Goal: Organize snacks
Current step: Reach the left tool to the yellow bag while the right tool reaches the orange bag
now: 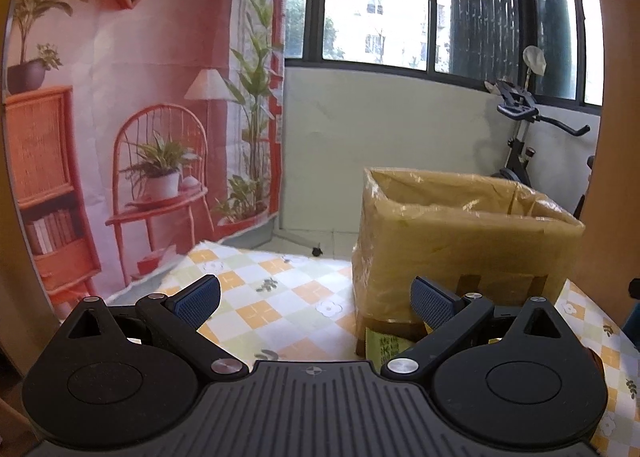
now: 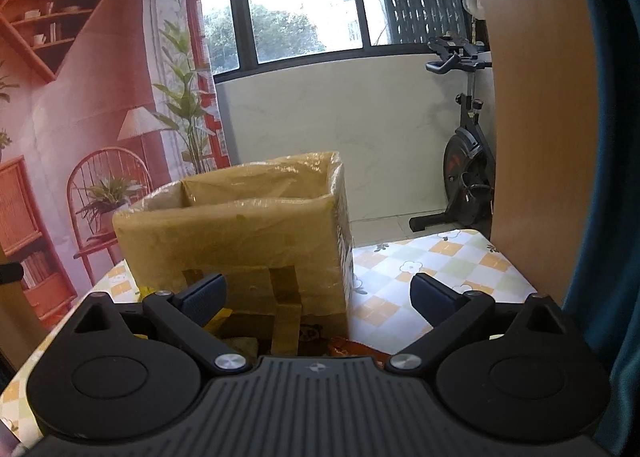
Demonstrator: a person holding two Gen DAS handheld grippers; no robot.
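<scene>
Snacks (image 2: 352, 349) are showing only as crinkly orange wrapper on the desk (image 2: 432, 269) below the box (image 2: 240, 233), likely light, slippery, best pinched at an edge; left tool (image 1: 316, 297) and right tool (image 2: 318, 295) are gaping, holding nothing.

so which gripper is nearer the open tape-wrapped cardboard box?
Right, marginally. The right gripper faces the open tape-wrapped cardboard box almost head-on, the box filling its left and centre view. The left gripper has the box off to its right.
</scene>
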